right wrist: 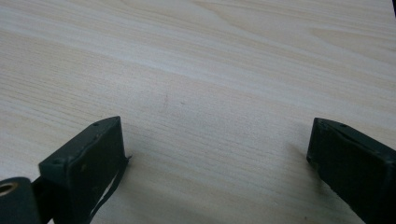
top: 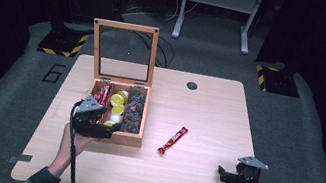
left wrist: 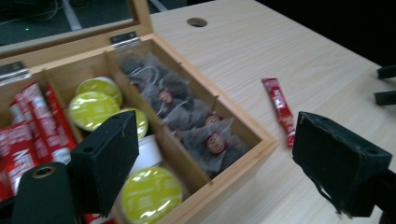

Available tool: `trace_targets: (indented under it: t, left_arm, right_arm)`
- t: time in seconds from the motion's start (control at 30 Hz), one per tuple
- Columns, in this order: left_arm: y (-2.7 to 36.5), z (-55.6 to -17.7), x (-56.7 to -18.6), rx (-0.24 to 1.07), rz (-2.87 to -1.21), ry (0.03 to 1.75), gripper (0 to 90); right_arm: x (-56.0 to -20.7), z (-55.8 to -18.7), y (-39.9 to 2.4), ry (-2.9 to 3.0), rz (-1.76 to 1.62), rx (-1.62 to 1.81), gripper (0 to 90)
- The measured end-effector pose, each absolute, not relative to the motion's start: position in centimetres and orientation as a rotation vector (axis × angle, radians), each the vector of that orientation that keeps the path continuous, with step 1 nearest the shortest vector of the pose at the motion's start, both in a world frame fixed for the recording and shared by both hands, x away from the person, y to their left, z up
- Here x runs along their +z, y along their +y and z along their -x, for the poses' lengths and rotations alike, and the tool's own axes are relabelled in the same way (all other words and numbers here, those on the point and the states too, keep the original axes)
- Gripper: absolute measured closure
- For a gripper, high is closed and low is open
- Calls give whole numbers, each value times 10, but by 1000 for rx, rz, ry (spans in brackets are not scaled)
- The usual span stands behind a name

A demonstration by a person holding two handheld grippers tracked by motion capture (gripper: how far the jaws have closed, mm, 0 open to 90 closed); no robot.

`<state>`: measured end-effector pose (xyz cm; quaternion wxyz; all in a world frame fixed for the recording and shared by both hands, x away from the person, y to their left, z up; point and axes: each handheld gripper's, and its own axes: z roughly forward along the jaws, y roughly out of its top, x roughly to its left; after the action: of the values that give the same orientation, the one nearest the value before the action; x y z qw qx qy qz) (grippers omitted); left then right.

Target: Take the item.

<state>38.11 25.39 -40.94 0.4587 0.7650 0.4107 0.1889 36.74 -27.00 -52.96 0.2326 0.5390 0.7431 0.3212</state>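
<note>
A wooden box [top: 136,140] with its glass lid [top: 124,52] raised stands on the left half of the table. Its compartments hold red sachets [left wrist: 28,126], yellow-green capsules [left wrist: 91,108] and dark tea bags [left wrist: 212,140]. One red sachet [top: 173,139] lies loose on the table to the right of the box, also in the left gripper view [left wrist: 279,108]. My left gripper [top: 105,131] hovers over the box's near end, jaws open and empty. My right gripper [top: 223,175] rests low at the table's near right, open, with bare wood between its jaws [right wrist: 215,154].
The table [top: 198,108] has a round cable hole [top: 192,85] at the back. Behind it stand a metal frame's legs [top: 216,9] and striped floor plates [top: 64,42]. Dark floor surrounds the table.
</note>
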Motion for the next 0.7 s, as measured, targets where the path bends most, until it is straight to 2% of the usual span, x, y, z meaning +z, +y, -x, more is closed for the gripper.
trace_targets:
  t: [0.7]
  left_arm:
    - [334,-347,-442,554,-1799,1198,89]
  right_arm:
    - [-530,-367,-270,2036,-1485,879,35]
